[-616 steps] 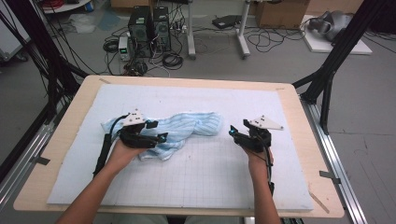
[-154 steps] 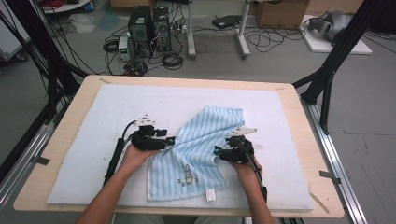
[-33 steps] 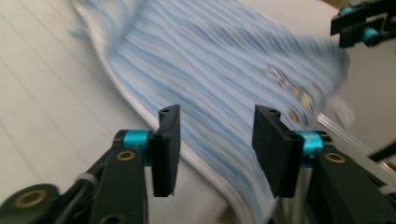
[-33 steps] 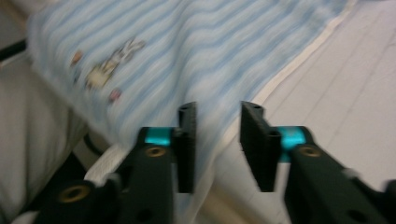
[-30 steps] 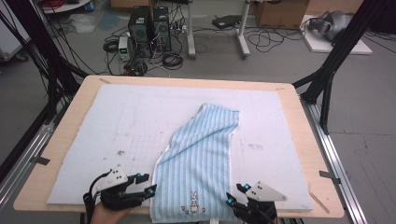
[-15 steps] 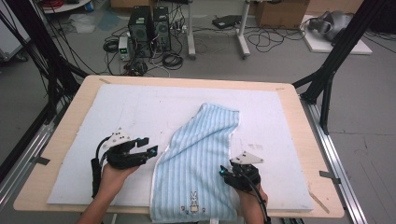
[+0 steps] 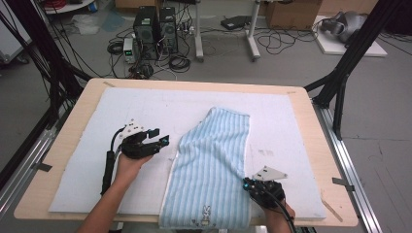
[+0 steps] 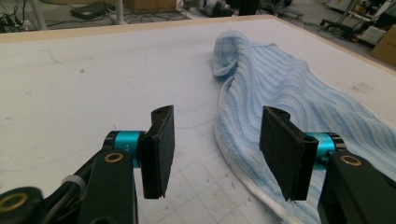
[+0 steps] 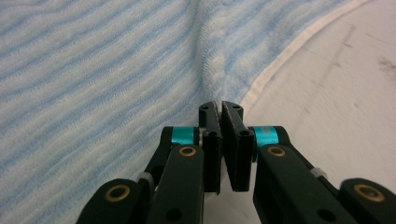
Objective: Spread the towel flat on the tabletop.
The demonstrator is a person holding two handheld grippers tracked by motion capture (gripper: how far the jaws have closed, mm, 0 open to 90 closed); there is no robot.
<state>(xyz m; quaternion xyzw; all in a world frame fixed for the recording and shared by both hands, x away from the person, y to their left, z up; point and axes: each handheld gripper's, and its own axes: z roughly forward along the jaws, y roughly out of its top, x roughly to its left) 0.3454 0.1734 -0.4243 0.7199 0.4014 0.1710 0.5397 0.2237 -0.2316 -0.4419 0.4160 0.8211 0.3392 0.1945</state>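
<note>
A blue-and-white striped towel (image 7: 214, 165) lies lengthwise on the white mat (image 7: 145, 107) that covers the wooden table (image 7: 311, 126). Its far end sits near the middle of the mat; its near end hangs at the front edge of the table. A small rabbit motif (image 7: 205, 212) is printed near the near end. In the left gripper view, the far end of the towel (image 8: 289, 79) is folded over into a raised lump, and a white hem runs along the edge.

Left tongs (image 7: 163, 140): held in the person's left hand (image 7: 128, 162), positioned over bare mat just beside the left edge of the towel. The left gripper view shows the left tongs (image 8: 215, 135) with jaws standing wide apart and nothing between them. The right-hand jaw lies over the towel hem; the left-hand jaw lies over the mat. Contact with the cloth cannot be told.

Right tongs (image 7: 248, 183): held at the right edge of the towel, near the front of the table, with a grey three-cornered plate (image 7: 268, 173) on top. The right gripper view shows the right tongs (image 9: 220, 112) with jaws pressed almost together at the towel (image 9: 102, 70) beside its white hem. A crease in the cloth runs up from the jaw tips. Whether cloth is pinched between them cannot be told.

Beyond the table, computer towers (image 7: 155, 24) and loose cables (image 7: 282, 41) rest on the floor.
</note>
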